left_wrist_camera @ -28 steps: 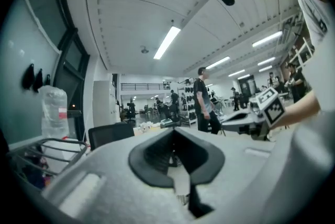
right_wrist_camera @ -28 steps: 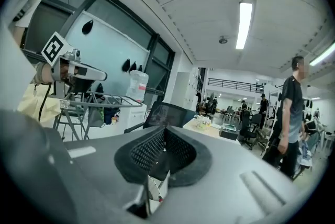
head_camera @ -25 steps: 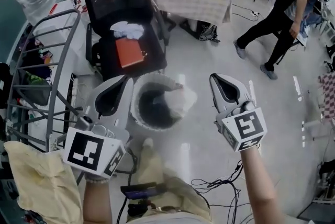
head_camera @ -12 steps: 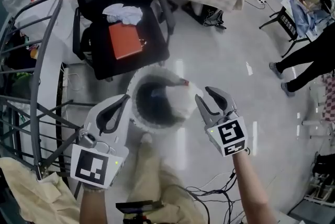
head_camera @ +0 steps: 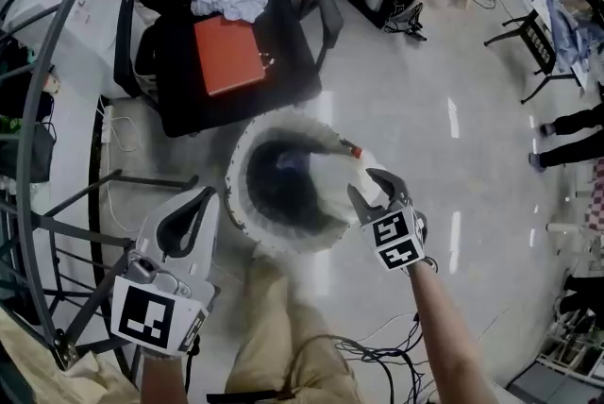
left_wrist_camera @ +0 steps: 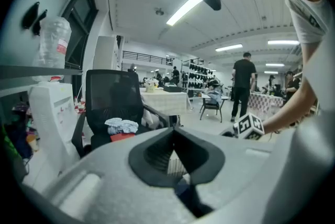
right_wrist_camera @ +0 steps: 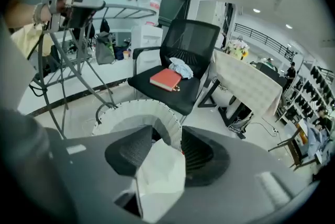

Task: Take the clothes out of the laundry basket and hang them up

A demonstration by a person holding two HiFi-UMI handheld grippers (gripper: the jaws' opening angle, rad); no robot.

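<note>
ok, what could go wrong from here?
1. Right gripper: fingers have just been opening around the white garment, not clamping it; closing on a thin fold may slip.
2. The garment drapes over the laundry basket rim; pulling could tip the basket.
3. Left gripper is shut, off the basket, steadying nothing.

Left gripper (head_camera: 200, 200): jaws together, nothing between them; it points away from the body, tipped slightly down, with its marker cube facing up.
Right gripper (head_camera: 374, 189): jaws apart and just been opening; a white cloth (right_wrist_camera: 157, 176) lies between them; it points steeply down.
Left arm (head_camera: 165, 380): only a short, bare stretch of forearm shows, at the lower left.
Right arm (head_camera: 451, 336): bare forearm stretched forward, wrist in line with it.
Spacing: the grippers are well apart, the right one reaching further forward.
</note>
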